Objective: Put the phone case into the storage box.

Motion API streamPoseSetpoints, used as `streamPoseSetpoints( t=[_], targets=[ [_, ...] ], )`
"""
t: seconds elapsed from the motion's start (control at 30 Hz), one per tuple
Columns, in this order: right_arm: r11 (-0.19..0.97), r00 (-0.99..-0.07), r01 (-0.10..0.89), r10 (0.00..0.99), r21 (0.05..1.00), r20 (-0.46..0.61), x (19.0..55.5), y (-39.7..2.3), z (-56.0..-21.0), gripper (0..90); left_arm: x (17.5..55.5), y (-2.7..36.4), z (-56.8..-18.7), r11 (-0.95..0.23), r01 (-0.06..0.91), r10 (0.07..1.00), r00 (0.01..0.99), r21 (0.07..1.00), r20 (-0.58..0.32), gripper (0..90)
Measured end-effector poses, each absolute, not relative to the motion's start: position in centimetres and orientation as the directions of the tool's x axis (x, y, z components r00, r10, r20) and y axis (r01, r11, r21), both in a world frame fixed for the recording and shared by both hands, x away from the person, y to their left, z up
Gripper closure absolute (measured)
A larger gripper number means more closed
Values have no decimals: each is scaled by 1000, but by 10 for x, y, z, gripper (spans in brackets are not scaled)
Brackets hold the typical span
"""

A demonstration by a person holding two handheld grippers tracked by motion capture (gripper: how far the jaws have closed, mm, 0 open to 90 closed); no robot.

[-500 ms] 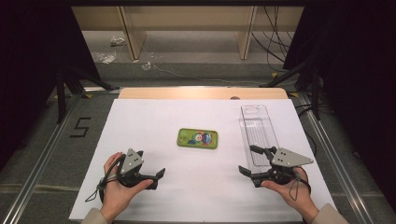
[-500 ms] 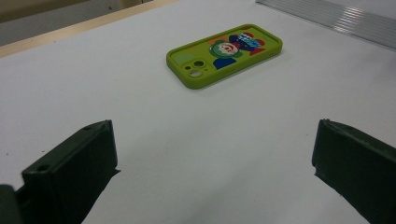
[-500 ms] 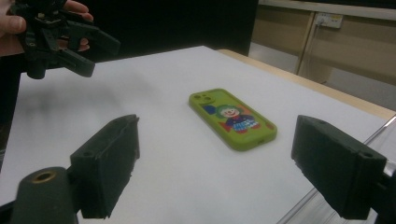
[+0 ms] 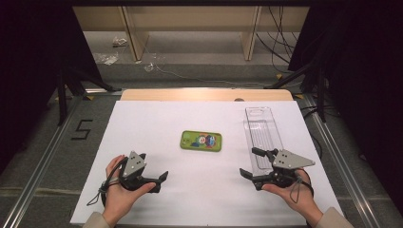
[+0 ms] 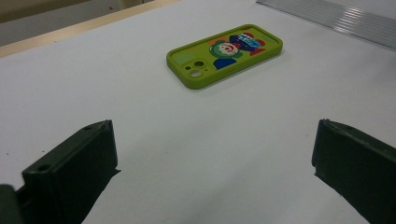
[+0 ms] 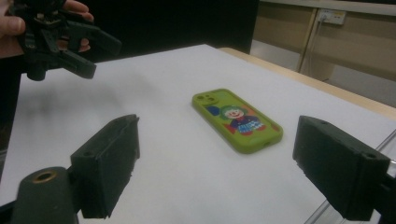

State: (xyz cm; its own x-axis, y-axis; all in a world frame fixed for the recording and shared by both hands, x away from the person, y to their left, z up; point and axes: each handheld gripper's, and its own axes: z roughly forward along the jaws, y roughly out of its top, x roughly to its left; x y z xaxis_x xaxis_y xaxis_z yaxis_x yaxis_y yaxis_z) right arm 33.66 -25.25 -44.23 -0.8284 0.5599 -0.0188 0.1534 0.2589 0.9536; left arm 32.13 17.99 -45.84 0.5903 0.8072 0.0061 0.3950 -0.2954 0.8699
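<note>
A green phone case [image 4: 201, 140] with a clown picture lies flat in the middle of the white table [image 4: 157, 123], camera cut-outs toward the left. My left gripper [image 4: 160, 181] is held low at the front left, open, jaws aimed right toward the case. In the left gripper view the case [image 5: 225, 55] lies well beyond the open left gripper [image 5: 213, 130]. My right gripper [image 4: 248, 161] is at the front right, open and empty, pointing left. In the right gripper view the case [image 6: 237, 120] lies ahead of the open right gripper [image 6: 215, 142], with the left gripper [image 6: 100, 58] farther off.
A clear plastic tray [image 4: 263, 135] lies lengthwise along the table's right side, just behind the right gripper; its ribbed edge [image 5: 336, 14] shows in the left gripper view. A wooden strip [image 4: 204, 94] borders the far table edge. Cables and shelving stand beyond it.
</note>
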Motion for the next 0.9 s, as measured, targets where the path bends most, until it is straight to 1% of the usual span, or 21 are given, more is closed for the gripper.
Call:
streamPoseSetpoints(
  t=[0.1,0.17,0.3,0.37,0.4,0.43,0.47,0.5,0.53,0.57,0.6,0.67,0.7,0.73,0.83,0.87,0.9],
  targets=[
    [267,-832,151,554,952,-24,338,-250,-442,171,322,180,-459,-294,397,808,590,869,4,0],
    [265,-832,148,554,953,-25,340,-245,-440,201,322,180,-459,-293,398,808,589,869,3,0],
    [291,-831,131,554,948,-56,343,-239,-437,304,322,181,-459,-284,399,808,589,872,-6,4],
    [284,-827,125,559,951,-58,345,-236,-435,365,322,180,-459,-285,399,808,589,872,-6,5],
    [284,-827,125,559,951,-58,345,-236,-435,365,323,180,-458,-285,397,807,590,872,-5,5],
    [299,-817,129,573,946,-69,348,-233,-433,426,322,180,-458,-283,398,808,589,873,-6,5],
    [299,-817,129,573,946,-69,348,-233,-433,426,323,180,-458,-284,396,808,589,873,-5,5],
    [296,-810,131,583,946,-70,352,-230,-431,496,323,180,-458,-283,396,809,588,873,-5,7],
    [296,-808,134,585,946,-69,354,-229,-431,533,323,180,-458,-282,396,809,588,874,-6,8],
    [296,-808,134,585,946,-69,354,-229,-431,533,323,180,-458,-278,399,809,588,874,-11,8],
    [299,-804,141,591,944,-67,357,-227,-430,572,323,180,-458,-278,398,809,588,874,-11,9],
    [292,-802,164,595,942,-45,364,-221,-427,688,323,180,-458,-279,398,808,589,874,-11,11],
    [292,-802,164,595,942,-45,364,-221,-427,688,323,180,-459,-279,398,808,590,874,-11,11],
    [283,-799,173,601,944,-34,369,-217,-425,751,323,180,-459,-279,398,808,589,874,-11,11],
    [288,-789,196,613,937,-23,378,-210,-424,833,323,180,-458,-278,398,809,587,874,-10,13],
    [288,-789,196,613,937,-23,378,-210,-424,833,323,180,-458,-278,399,810,586,874,-10,13],
    [299,-780,213,626,930,-22,383,-204,-424,874,323,180,-458,-278,400,811,585,873,-9,14]
  ],
)
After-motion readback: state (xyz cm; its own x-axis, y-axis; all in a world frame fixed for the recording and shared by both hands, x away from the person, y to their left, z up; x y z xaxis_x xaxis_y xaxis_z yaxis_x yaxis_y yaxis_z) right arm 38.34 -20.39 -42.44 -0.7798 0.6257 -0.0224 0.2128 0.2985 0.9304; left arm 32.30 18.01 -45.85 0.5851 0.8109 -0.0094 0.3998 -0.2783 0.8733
